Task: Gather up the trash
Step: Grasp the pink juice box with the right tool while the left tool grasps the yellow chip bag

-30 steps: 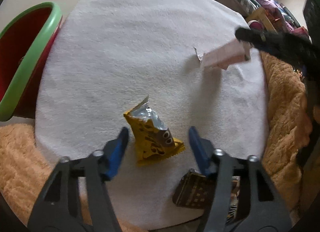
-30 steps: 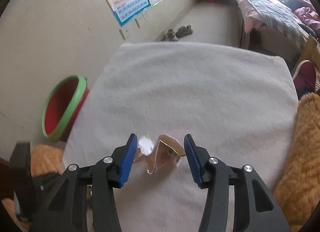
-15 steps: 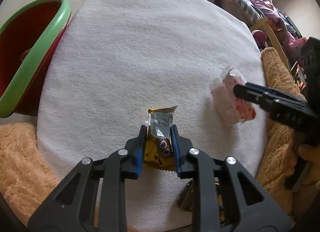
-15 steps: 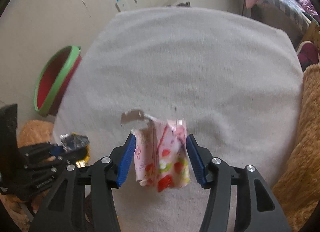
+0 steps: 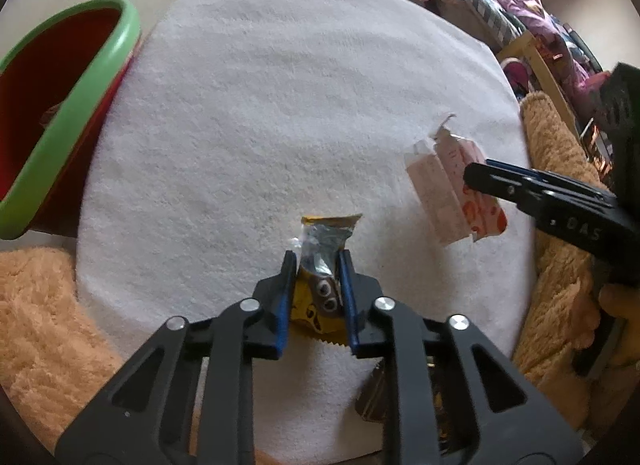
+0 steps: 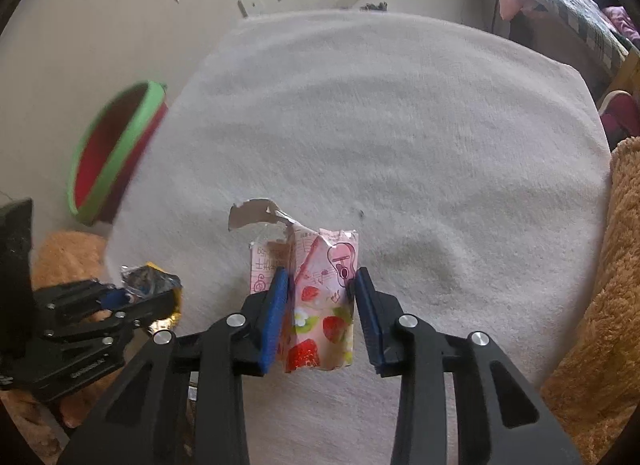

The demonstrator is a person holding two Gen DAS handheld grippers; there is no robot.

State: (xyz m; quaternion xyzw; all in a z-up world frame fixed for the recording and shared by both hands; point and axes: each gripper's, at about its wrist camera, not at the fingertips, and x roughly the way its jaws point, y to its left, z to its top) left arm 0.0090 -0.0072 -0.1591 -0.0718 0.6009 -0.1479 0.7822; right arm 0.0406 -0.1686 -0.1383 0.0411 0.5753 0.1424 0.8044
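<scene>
Left gripper (image 5: 318, 261) pinching yellow snack wrapper (image 5: 320, 297) near the white towel (image 5: 280, 105) edge, right gripper (image 6: 320, 277) clamping pink strawberry carton (image 6: 320, 305), apparently lifted; red-green bin (image 5: 60, 105) far left.

Dark packet (image 5: 370, 401) behind fingers (image 5: 347, 297)

Yellow wrapper (image 5: 316, 301), googly eyes; pink strawberry-print carton (image 6: 320, 317); red bin (image 5: 60, 105), green rim; white towel (image 5: 280, 113).

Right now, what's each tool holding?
Left tool: closed on the yellow snack wrapper.
Right tool: closed on the pink strawberry carton.
</scene>
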